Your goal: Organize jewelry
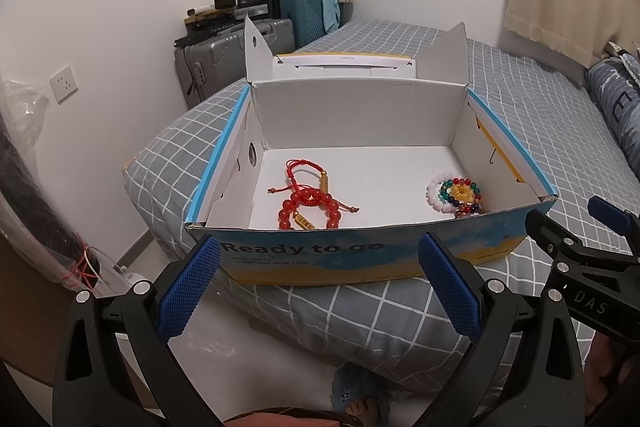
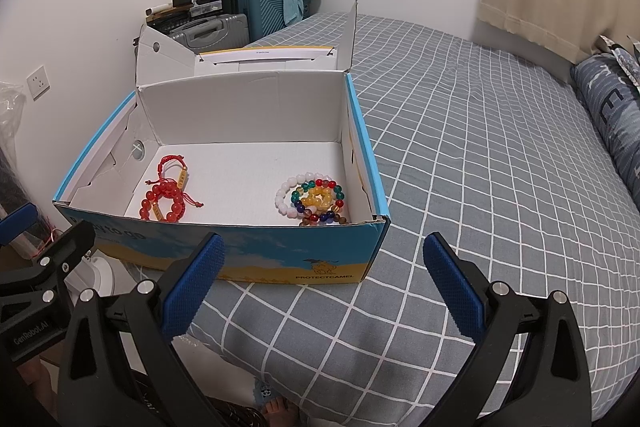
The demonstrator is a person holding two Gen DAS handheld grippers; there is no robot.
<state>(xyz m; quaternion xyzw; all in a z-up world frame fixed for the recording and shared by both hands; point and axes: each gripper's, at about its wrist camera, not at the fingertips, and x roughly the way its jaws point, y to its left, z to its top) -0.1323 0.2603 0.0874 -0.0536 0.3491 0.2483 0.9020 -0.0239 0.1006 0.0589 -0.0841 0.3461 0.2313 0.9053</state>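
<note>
Left hand-held gripper [image 1: 318, 285] spread wide, empty, hovering just short of box [image 1: 304, 259] front wall. Box open on bed [image 2: 460, 147], lid flipped back. Inside left: red bead bracelet [image 1: 310, 209] tangled with red cord bracelets [image 1: 304, 173], gold charms attached. Inside right, near front corner: white bead bracelet [image 2: 290, 197] overlapping multicolour bead bracelet [image 2: 324, 203] and yellow beads [image 2: 318, 199]. Right hand-held gripper [image 2: 322, 281] spread wide too, empty, off box's right front corner above bedsheet.

Both wrist views face box [image 1: 360, 259] closely, side by side.
</note>
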